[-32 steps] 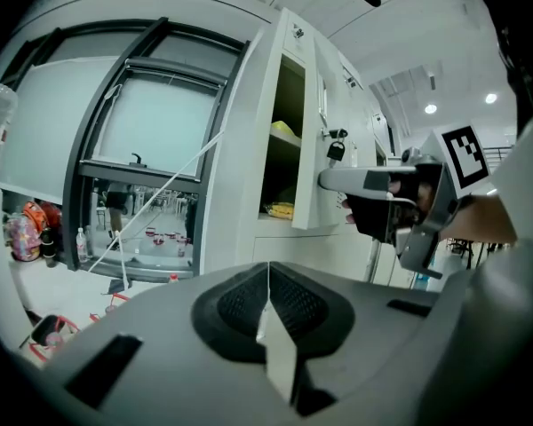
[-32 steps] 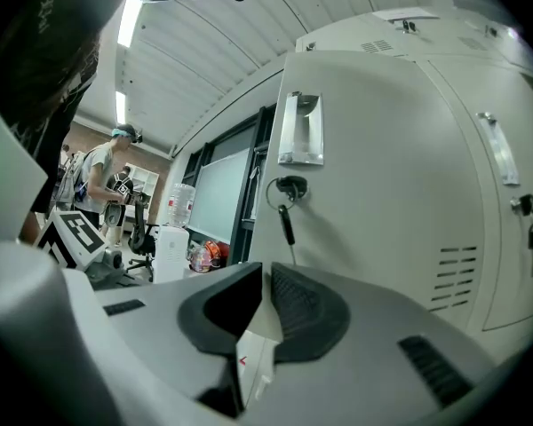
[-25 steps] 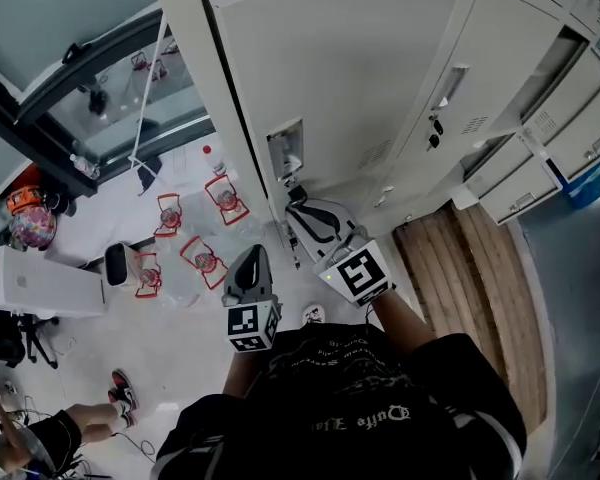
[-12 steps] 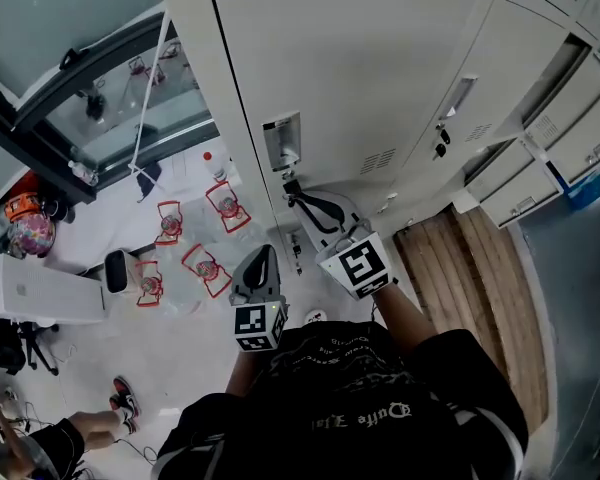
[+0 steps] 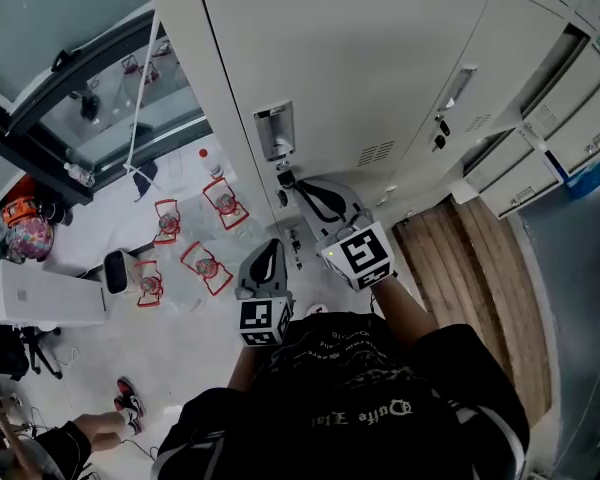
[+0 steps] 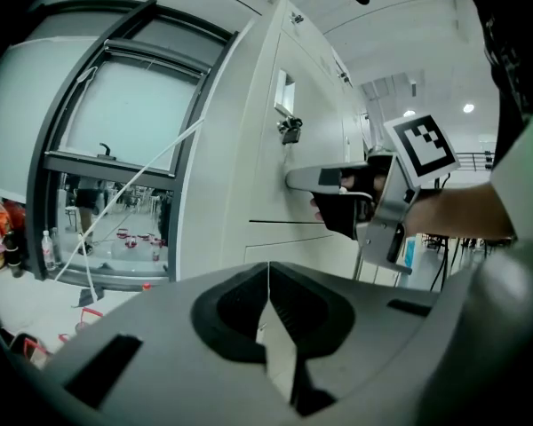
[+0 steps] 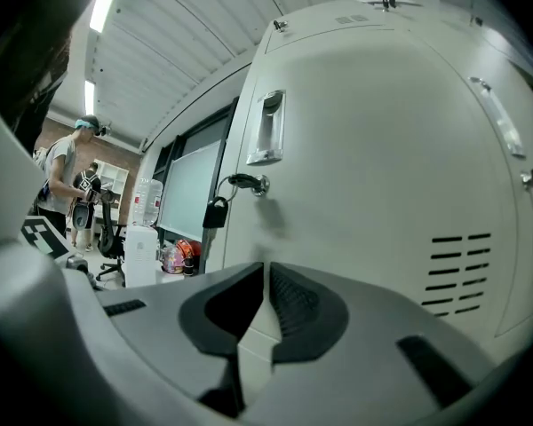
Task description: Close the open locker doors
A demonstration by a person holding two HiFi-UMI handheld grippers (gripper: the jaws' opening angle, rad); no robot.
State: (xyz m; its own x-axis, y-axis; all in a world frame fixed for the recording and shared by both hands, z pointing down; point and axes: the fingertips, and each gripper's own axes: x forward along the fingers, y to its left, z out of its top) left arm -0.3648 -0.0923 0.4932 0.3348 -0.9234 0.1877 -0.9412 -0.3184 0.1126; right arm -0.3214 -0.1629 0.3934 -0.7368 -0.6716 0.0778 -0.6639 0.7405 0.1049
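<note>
door (image 7: pixel 373 149) stands just ahead of the right gripper (image 7: pixel 265 269), whose jaws are together on nothing; left gripper (image 6: pixel 268 269) is likewise pinched and empty. likely light, stiff sheet metal, swinging freely: push the flat panel near the handle (image 7: pixel 265 127), clear of the padlock (image 7: pixel 215 213)

Right claw (image 5: pixel 294 187) near the locker door (image 5: pixel 360 58), left claw (image 5: pixel 269 251) leftward, farther back.

Window (image 5: pixel 50 28) far left, dark frame. Pale floor (image 5: pixel 130 348) below it. Red-framed holders (image 5: pixel 206 265) clustered on floor. White box (image 5: pixel 42 294) left of them. Bottle (image 5: pixel 212 161) by window base. Wooden floor strip (image 5: pixel 480 268) right. Red-black shoe (image 5: pixel 127 392) near left. Bystander (image 7: pixel 64 180) in pale shirt, standing far left.
</note>
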